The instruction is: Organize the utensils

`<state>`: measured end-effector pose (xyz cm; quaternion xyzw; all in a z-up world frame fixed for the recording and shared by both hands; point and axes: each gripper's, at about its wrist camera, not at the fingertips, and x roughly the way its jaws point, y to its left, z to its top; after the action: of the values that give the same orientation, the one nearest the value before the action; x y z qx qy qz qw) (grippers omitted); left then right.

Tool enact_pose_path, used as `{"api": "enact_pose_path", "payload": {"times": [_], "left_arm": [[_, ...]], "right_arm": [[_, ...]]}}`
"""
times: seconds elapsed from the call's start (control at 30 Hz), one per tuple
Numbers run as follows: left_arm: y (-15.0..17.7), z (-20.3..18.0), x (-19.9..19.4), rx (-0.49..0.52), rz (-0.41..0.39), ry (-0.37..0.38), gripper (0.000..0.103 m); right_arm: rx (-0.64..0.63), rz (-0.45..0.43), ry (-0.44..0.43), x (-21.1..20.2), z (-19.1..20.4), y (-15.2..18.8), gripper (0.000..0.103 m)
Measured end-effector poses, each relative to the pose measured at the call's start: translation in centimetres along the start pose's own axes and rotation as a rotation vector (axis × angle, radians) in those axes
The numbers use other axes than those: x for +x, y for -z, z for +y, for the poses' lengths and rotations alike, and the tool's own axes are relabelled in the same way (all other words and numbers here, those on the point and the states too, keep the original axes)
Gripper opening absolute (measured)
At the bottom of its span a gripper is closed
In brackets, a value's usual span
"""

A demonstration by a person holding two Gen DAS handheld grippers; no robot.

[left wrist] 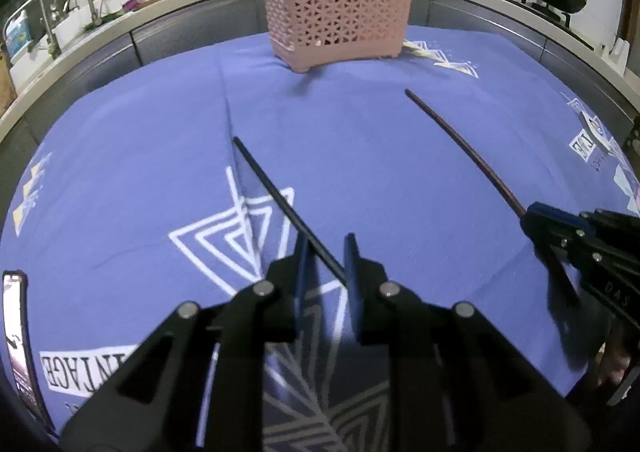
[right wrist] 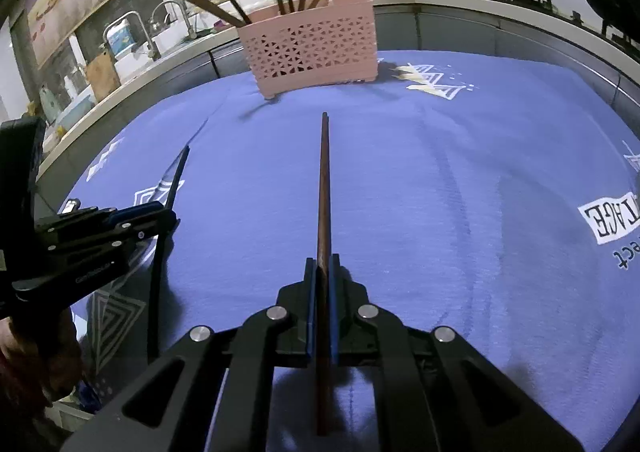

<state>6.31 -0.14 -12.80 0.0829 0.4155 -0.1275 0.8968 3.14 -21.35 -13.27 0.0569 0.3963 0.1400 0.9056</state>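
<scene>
Purple patterned cloth (left wrist: 360, 155) covers my counter, with the pink basket (left wrist: 340, 23) of chopsticks standing at its far edge. My right gripper (right wrist: 322, 272) is clamped on a brown chopstick (right wrist: 324, 187) pointing toward that basket. My left gripper (left wrist: 326, 252) has a black chopstick (left wrist: 276, 195) running between its pads; the jaws look nearly closed, though I can't tell if both pads press it yet. I judge this the pickup step: next I firm the left grip, then carry both sticks to the basket and drop them in tip-down.
</scene>
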Motion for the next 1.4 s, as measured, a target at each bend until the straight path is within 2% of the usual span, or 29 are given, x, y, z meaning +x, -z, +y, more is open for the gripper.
{"api": "enact_pose_path", "payload": {"times": [0.63,1.4], "left_arm": [[1.4,1.8,-1.1,-0.034,0.005,0.069,0.01],[2.8,3.2,-2.3,-0.034,0.022,0.126,0.01]], "right_arm": [[-0.042,0.011,0.008,0.1,1.5,0.1,0.006],[-0.074,0.023,0.023,0.0,2.1,0.3,0.006]]}}
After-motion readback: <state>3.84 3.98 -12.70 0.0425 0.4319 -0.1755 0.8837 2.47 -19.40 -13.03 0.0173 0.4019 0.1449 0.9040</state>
